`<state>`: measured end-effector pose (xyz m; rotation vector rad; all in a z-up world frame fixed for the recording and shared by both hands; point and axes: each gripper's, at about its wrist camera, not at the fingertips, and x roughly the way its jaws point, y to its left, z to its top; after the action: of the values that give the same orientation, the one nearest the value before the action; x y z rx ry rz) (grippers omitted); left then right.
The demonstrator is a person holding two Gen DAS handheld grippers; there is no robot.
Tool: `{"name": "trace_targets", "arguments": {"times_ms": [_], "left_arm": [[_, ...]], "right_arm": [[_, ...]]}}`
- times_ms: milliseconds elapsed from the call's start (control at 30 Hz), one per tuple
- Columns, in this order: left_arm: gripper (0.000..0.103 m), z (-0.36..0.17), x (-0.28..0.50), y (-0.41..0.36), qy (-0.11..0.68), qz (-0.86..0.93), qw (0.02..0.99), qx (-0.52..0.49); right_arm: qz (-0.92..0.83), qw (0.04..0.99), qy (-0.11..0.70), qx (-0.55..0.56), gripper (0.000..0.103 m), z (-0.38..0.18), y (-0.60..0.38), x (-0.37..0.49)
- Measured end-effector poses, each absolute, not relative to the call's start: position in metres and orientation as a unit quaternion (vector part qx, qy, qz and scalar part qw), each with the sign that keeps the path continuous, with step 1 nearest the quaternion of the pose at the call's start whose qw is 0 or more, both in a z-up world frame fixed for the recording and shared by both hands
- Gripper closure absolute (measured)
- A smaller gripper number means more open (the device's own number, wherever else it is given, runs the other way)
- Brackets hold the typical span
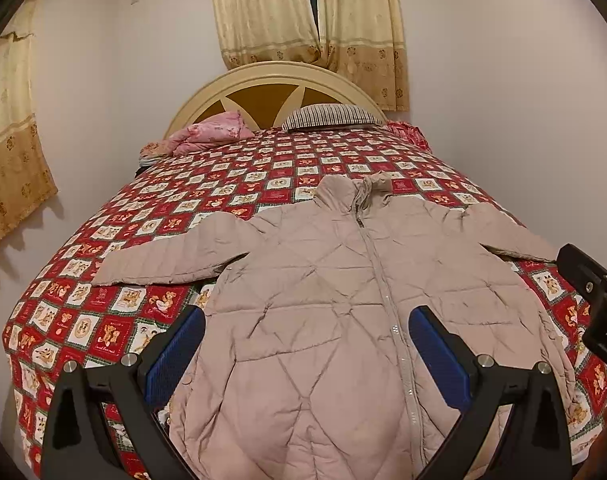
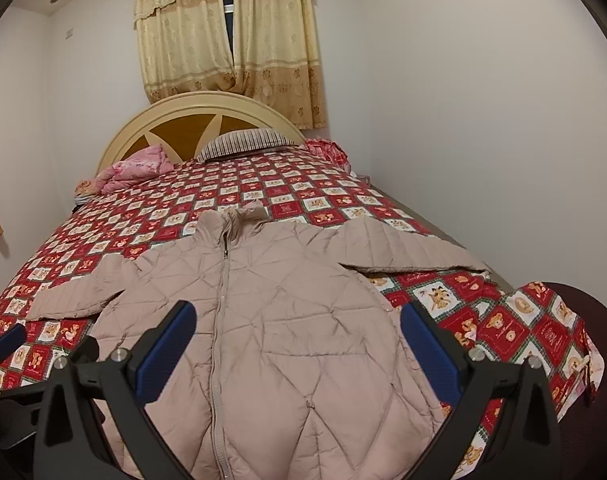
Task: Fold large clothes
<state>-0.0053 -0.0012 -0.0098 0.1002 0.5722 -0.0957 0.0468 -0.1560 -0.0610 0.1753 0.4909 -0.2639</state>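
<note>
Jacket, a beige quilted puffer, lay face up and zipped on the red patchwork bedspread in the left wrist view, sleeves spread to either side and collar toward the headboard. The left gripper hung above its lower left half, jaws spread wide and holding nothing. From the right wrist view, the right gripper hovered over the lower right half, likewise spread and empty, with the right sleeve reaching to the bed's edge. The padding looked light, soft and springy, the shell probably slick, so thin pinches might slip; the cuffs or the shoulder seams seemed the firmest places to take hold.
</note>
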Motion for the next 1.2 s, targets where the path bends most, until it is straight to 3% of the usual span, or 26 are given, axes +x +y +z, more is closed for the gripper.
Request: {"name": "trace_targets", "arguments": {"times_ms": [1200], "left_arm": [[0.001, -0.0120, -0.0057, -0.0039, 0.285, -0.048, 0.956, 0.049]], "right_arm": [[-0.129, 0.957, 0.244, 0.086, 0.000, -0.0615, -0.1518, 0.0463]]}}
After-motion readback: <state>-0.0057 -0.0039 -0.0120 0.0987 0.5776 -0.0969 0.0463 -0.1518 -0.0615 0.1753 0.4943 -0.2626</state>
